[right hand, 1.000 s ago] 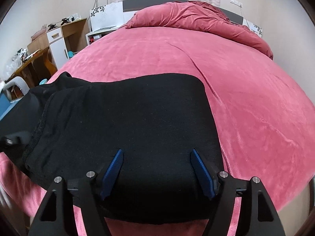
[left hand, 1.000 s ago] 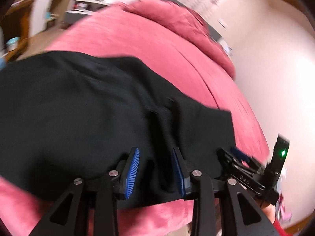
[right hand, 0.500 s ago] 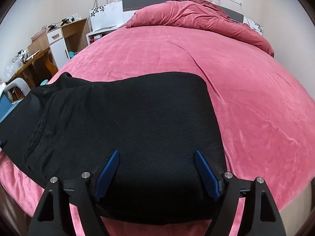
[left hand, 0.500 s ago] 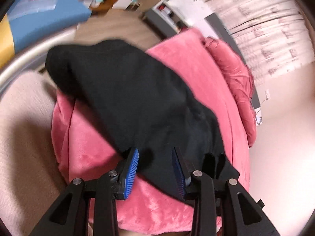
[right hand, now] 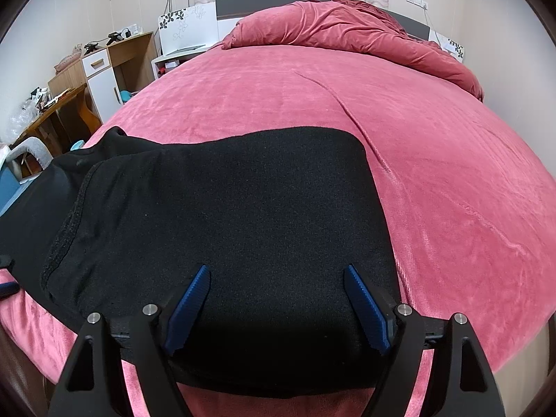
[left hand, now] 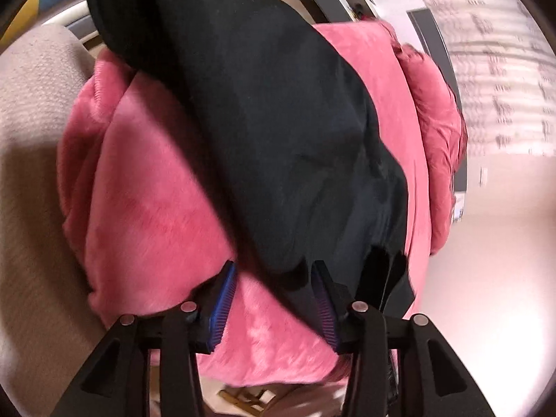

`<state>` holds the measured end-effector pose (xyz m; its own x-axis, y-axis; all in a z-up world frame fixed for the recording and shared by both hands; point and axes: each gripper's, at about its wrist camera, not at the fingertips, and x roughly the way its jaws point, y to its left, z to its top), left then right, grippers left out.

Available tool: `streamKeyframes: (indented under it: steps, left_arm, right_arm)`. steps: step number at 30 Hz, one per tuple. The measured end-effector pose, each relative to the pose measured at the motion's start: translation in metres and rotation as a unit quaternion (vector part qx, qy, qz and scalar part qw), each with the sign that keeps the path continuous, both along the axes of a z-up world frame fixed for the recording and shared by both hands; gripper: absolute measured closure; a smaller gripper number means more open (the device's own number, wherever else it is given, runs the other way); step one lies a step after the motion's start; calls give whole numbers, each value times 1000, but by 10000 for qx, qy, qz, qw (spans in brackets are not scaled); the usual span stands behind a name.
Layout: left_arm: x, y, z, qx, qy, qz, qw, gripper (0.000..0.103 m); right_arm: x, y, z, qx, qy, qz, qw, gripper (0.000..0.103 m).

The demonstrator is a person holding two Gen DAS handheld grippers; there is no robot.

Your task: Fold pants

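Note:
The black pants [right hand: 226,208] lie folded over on the pink bed cover [right hand: 434,180], near its front edge, with one end hanging toward the left side. My right gripper [right hand: 278,302] is open and empty just above the pants' near edge. In the left wrist view the pants [left hand: 278,132] run diagonally across the corner of the bed [left hand: 149,208]. My left gripper [left hand: 274,302] is open at the pants' lower edge; a fold of black cloth lies against its right finger [left hand: 325,309], and the jaws are not closed on it.
A rumpled red duvet [right hand: 347,31] lies at the head of the bed by the headboard. A wooden desk and white cabinet [right hand: 100,69] stand left of the bed. A beige chair [left hand: 31,139] is beside the bed corner.
My left gripper has swung round from above the pants to the bed's left corner and now looks along the pants. My right gripper has opened a little wider and hardly moved.

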<state>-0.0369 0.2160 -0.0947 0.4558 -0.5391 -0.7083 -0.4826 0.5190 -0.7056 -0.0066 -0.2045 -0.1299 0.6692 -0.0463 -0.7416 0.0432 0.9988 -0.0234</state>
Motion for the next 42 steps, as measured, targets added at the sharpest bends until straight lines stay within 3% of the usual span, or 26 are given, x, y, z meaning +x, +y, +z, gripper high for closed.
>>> streamKeyframes:
  steps: [5,7,11,15,17,20,23,24,25,29,33,36,39,41,42]
  left_arm:
    - [20,-2,0,182,-220,446,9986,56]
    - [27,11,8,528,-395,523,9965,56]
    - [39,40,8,768,-572,877,9915,55]
    - [50,64,-9,321,-747,1157,9900,55]
    - [48,75,-14,45,-963,1429,9850,55]
    - [42,98,-28,-379,-1208,2028,9710,56]
    - [41,107,-37,-823,-1173,2142,9662,66]
    - [42,107,-33,-813,-1228,2062,9674,72]
    - [42,106,-22,-679,-1401,1938,9686,86]
    - [45,83,34,66,-2130,1376,9673,86]
    - [47,56,92,399,-2831,722,9555,86]
    - [48,28,129,621,-3302,177,9417,86]
    - [56,-22,162,910,-3778,-515,9200,86]
    - [57,-60,180,1005,-4093,-1066,9006,86]
    - [56,-70,183,1008,-4161,-1220,8954,86]
  right_arm:
    - [0,-2,0,45,-14,4,10000,22]
    - [0,-1,0,45,-17,2,10000,22]
    - [-1,0,0,65,-28,4,10000,22]
    - [-1,-2,1,87,-30,6,10000,22]
    - [-2,-2,1,80,-28,8,10000,22]
    - [-2,-3,1,82,-24,6,10000,22]
    - [-2,-2,1,62,-11,4,10000,22]
    - [-1,-2,1,54,-6,2,10000,22]
    - [-1,-1,1,41,-1,0,10000,22]
    - [-2,-1,1,25,4,-2,10000,21]
    - [0,-1,1,53,9,-3,10000,20]
    - [0,-1,0,55,16,4,10000,19]
    - [0,-2,1,85,9,-8,10000,19]
    - [-1,-4,2,168,-23,-28,9999,19]
    - [-2,-6,4,237,-58,-53,9997,19]
